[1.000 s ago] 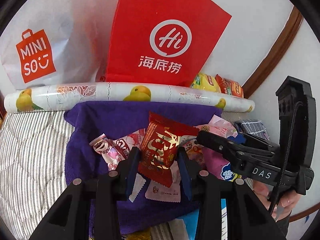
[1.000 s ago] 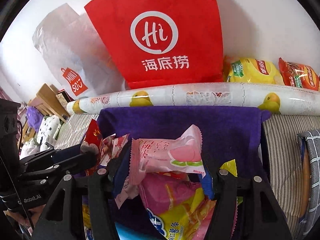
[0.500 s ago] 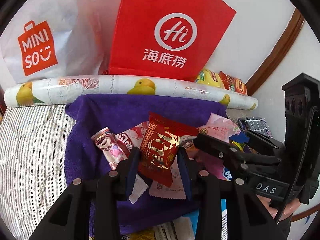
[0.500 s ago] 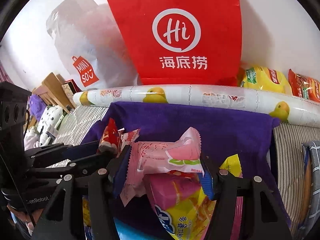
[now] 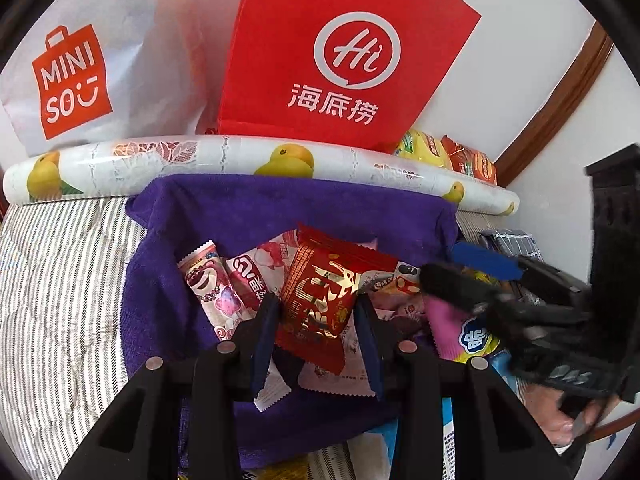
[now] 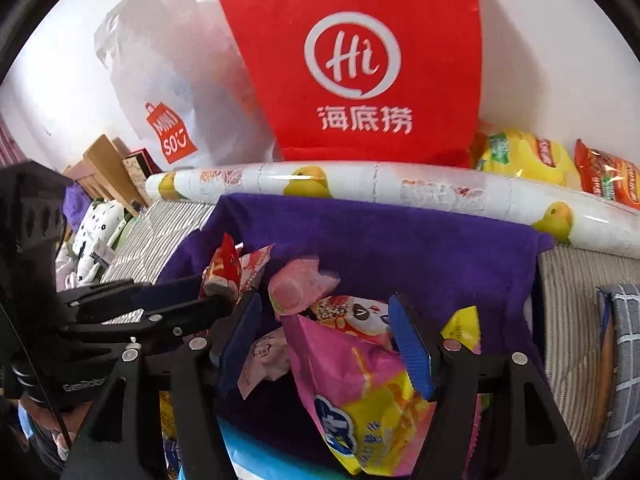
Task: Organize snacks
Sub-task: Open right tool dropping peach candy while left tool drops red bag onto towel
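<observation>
In the left wrist view my left gripper (image 5: 318,308) is shut on a red snack packet (image 5: 320,292) with gold print, held upright over a purple towel (image 5: 280,208) strewn with several snacks. My right gripper (image 6: 324,320) has its jaws opening, and the pads press on nothing. A pink peach packet (image 6: 296,288) lies loose on the pile just past the right gripper's left finger (image 6: 240,332). Under the jaws lie a pink-and-yellow bag (image 6: 360,380) and a white-and-red packet (image 6: 352,312). The right wrist view shows the left gripper (image 6: 212,292) at the left with the red packet (image 6: 224,264).
A red paper bag (image 5: 340,60) and a white MINISO bag (image 5: 72,80) lean on the wall behind a fruit-printed roll (image 5: 200,156). Yellow (image 6: 520,160) and orange (image 6: 608,176) chip bags sit at the back right. Striped bedding (image 5: 60,280) surrounds the towel.
The pink peach packet that lay across my right gripper's jaws has come free and dropped left onto the pile as the jaws widened. My left gripper keeps its hold on the red packet.
</observation>
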The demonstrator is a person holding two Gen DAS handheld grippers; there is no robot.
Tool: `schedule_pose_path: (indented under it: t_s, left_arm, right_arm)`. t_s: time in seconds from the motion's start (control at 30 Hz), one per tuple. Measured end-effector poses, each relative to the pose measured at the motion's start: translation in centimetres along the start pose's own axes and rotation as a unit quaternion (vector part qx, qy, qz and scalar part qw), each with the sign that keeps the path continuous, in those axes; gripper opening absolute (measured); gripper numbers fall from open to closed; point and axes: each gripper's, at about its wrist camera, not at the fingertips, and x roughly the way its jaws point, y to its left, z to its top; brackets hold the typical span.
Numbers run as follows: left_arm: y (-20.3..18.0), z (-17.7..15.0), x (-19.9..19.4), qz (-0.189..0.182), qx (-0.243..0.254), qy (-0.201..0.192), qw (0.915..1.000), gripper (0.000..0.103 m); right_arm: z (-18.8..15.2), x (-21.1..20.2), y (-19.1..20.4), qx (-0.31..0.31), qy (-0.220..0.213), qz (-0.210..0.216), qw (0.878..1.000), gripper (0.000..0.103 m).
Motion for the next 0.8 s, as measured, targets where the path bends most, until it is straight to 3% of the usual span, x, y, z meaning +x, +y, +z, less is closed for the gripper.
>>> schedule_pose_path:
  t_s: [0.3,0.5,0.6,0.8]
  left_arm:
    - [-0.5,-0.3,0.3,-0.001,0.012,0.003,0.9999,0.037]
    - [-0.9,-0.4,0.3,-0.006,0.016,0.009,0.9998,0.039]
    - [-1.2,-0.3,-0.3,0.0,0.02,-0.002,0.9998,0.052]
    - [-2.3,-0.1,-2.3,0.0,0.027,-0.025,0.9993,0.055]
  right_arm:
    - [0.4,-5.7,-0.1,0.009,-0.092,0.01,0.996,0.066]
    - [0.1,-7.1,-0.8,0.022,-0.115,-0.008,0.993,0.066]
    - [-0.2,-7.4,-1.1,0.028,-0.118,-0.022,0.992,0.066]
    - [-2.2,-8.7,-1.0,0.03,-0.124,-0.055,0.99,0.066]
